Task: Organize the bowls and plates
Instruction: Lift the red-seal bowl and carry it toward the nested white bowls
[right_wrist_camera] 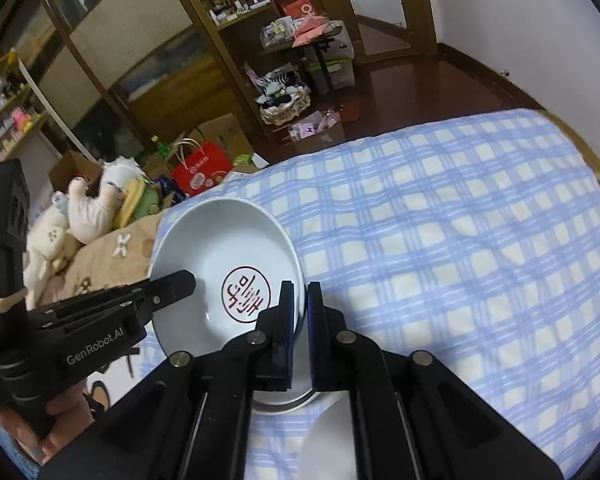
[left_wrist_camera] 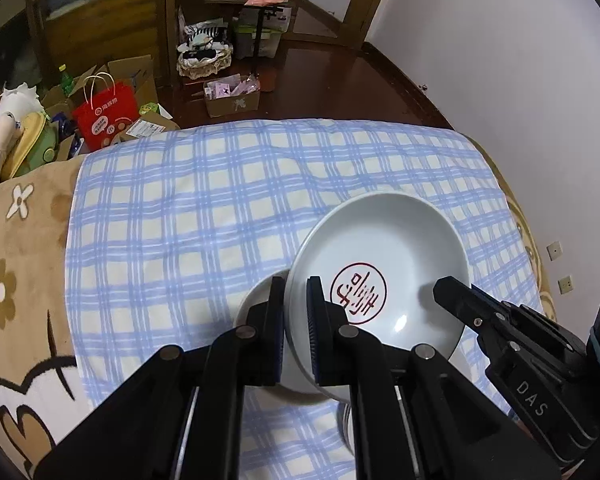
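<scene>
A white bowl [left_wrist_camera: 384,248] with a red round seal mark inside is held over the blue checked cloth [left_wrist_camera: 180,208]. My left gripper [left_wrist_camera: 296,296] is shut on its left rim. My right gripper [right_wrist_camera: 300,300] is shut on its right rim; the bowl also shows in the right wrist view [right_wrist_camera: 216,236]. The right gripper also shows in the left wrist view [left_wrist_camera: 452,292], and the left one in the right wrist view [right_wrist_camera: 180,280]. Another white dish [left_wrist_camera: 256,296] lies under the bowl, mostly hidden. A further dish rim [right_wrist_camera: 328,432] shows below the right gripper.
The checked cloth [right_wrist_camera: 460,240] covers a bed with a tan flower blanket [left_wrist_camera: 16,260] at the left. Plush toys [right_wrist_camera: 84,208] lie at the bed's left edge. Beyond the bed stand a red paper bag [left_wrist_camera: 104,116], cardboard boxes, a basket [left_wrist_camera: 204,60] and wooden shelves.
</scene>
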### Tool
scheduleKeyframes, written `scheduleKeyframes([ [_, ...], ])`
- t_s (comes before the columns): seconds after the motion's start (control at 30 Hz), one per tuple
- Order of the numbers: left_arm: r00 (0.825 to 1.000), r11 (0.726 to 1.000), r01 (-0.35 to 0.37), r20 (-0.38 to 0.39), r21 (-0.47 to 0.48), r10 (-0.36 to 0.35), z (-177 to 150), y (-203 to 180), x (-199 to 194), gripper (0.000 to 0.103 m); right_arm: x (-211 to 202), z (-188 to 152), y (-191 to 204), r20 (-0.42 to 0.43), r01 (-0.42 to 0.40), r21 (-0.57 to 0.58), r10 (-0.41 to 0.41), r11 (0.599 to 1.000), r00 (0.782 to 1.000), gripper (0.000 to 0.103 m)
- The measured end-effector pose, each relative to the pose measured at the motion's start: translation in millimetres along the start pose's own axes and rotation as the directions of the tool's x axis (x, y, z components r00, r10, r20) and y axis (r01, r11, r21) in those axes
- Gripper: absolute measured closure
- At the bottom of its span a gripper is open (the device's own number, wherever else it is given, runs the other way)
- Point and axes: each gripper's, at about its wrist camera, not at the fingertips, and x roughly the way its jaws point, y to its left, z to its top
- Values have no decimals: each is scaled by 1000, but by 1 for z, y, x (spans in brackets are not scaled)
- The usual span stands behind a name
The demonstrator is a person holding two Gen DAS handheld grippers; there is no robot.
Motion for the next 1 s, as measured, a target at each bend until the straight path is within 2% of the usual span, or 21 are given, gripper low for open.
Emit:
scheduleKeyframes([
  [0.07,1000,1000,-13,18,9,12,-7,-1,-3,93,0,-8,1,6,-2,-2,2,1000,1000,96],
  [0.2,999,1000,14,39,-2,-14,-19,2,-4,93,0,-22,0,19,-10,5,10,1000,1000,96],
  [0.47,999,1000,-12,34,1,12,-29,-1,8,93,-5,-31,10,61,81,-66,-77,995,995,96],
  [0.6,999,1000,-22,28,-3,22,-37,3,12,93,-5,-30,10,69,70,-62,-65,996,995,96],
  [0.83,989,994,-102,114,28,98,-44,3,9,93,10,-37,14,53,49,-71,-45,996,998,96],
  [0.9,988,995,-96,123,24,93,-46,6,13,93,15,-38,13,48,43,-63,-40,997,998,96],
  [1.0,993,998,-64,97,3,63,-47,13,24,93,22,-39,10,37,49,-61,-47,997,998,96],
])
